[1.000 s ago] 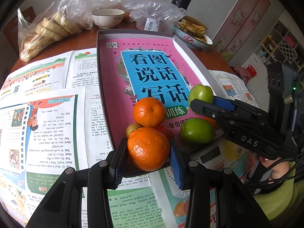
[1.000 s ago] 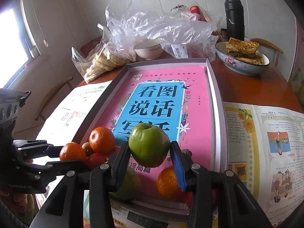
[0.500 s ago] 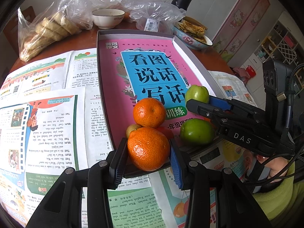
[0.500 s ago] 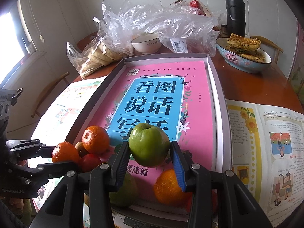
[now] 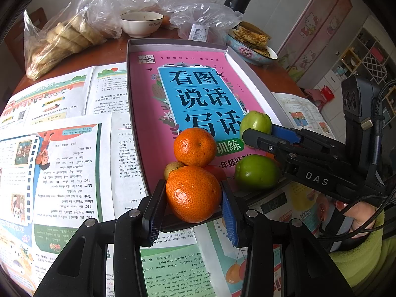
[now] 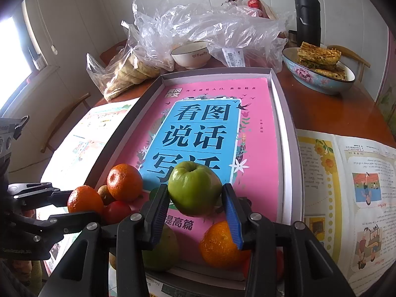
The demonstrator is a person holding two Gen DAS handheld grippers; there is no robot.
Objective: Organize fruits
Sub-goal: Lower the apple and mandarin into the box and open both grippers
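Observation:
My left gripper (image 5: 193, 205) is shut on an orange (image 5: 193, 194) at the near end of the grey tray (image 5: 131, 79), which holds a pink book. Just beyond it in the tray lie another orange (image 5: 194, 146), a small yellowish fruit (image 5: 173, 168), a red fruit (image 5: 215, 172) and a green apple (image 5: 256, 172). My right gripper (image 6: 195, 205) is shut on a green apple (image 6: 194, 191), held a little above the book. Below it lie a green apple (image 6: 160, 250) and an orange (image 6: 219, 245). The left gripper (image 6: 79, 204) with its orange (image 6: 85, 199) shows at the left.
Printed pages (image 5: 61, 160) cover the table on both sides of the tray. Behind the tray stand a white bowl (image 6: 190, 54), plastic bags (image 6: 222, 27), a bag of flatbreads (image 5: 61, 42), a dish of pancakes (image 6: 319, 71) and a black flask (image 6: 307, 14). A person's hand (image 5: 358, 220) holds the right gripper.

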